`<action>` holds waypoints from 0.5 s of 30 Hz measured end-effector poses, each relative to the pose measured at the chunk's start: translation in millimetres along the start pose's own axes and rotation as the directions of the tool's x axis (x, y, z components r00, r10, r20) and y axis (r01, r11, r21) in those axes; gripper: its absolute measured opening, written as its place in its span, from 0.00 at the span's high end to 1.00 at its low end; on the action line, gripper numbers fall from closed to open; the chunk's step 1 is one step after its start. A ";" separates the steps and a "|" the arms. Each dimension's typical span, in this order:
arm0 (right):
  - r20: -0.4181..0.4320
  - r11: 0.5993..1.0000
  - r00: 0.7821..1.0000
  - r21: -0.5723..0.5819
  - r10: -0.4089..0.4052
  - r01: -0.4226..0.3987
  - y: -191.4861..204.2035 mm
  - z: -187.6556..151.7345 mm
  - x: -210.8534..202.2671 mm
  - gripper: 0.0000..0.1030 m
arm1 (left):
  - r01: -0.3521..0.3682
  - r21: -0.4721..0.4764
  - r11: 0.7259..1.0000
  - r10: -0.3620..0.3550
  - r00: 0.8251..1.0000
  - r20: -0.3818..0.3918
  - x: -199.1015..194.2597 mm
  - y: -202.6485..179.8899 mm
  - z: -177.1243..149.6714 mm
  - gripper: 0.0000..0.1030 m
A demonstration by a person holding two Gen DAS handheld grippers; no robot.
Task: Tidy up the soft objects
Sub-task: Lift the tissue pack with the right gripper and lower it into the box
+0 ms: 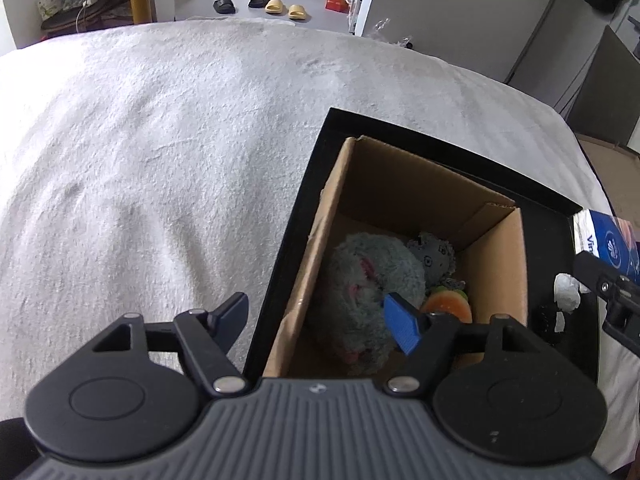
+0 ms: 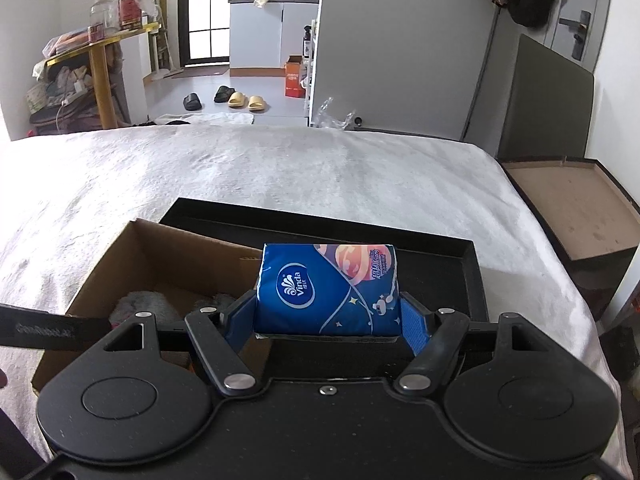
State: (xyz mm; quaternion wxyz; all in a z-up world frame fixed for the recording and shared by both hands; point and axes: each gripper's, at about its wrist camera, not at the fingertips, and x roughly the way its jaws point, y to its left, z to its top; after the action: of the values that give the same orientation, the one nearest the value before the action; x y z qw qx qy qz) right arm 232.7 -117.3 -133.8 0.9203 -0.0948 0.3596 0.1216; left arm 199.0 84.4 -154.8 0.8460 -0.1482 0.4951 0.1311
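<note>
right wrist view shows the right gripper pinching a blue tissue pack between its blue pads, one on each short end, so the soft pack is squeezed across its length and carried flat, label up. the pack hangs just above and to the right of the cardboard box, over the black tray the box sits in; i judge it is held there on its way into the box, since the other soft things already lie inside. left wrist view looks down into the same cardboard box, where a grey plush toy fills the near left part, a smaller grey knitted toy lies behind it toward the far right corner, and an orange and green soft piece sits just right of the plush. the left gripper hovers over the box's near left wall with its jaws spread wide and nothing between them, likely waiting clear of the box opening. beside the box's right wall a crumpled white tissue rests on the tray, with a dark item next to it too cut off to name. the plush's lower half is hidden behind the gripper body, and the tissue pack's underside cannot be seen.
</note>
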 end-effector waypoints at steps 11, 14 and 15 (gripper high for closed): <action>-0.020 0.998 0.999 -0.029 0.048 -0.048 37.0 12.6 8.6 0.31 | 0.059 -0.067 0.996 -0.060 0.998 -0.007 9.6 16.9 -7.1 0.56; -0.028 0.998 0.998 -0.038 0.054 -0.055 45.8 13.2 9.1 0.31 | 0.077 -0.096 0.992 -0.079 0.997 -0.016 12.7 21.6 -8.5 0.67; -0.032 0.998 0.998 -0.040 0.054 -0.055 48.1 13.0 9.2 0.31 | 0.083 -0.103 0.991 -0.085 0.996 -0.016 12.9 22.9 -9.5 0.70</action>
State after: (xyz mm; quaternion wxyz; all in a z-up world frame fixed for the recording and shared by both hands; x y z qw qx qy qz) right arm 233.6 -66.7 -134.9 0.9089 -0.1054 0.3736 0.1525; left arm 189.1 103.0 -173.3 0.8369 -0.2135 0.4898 0.1191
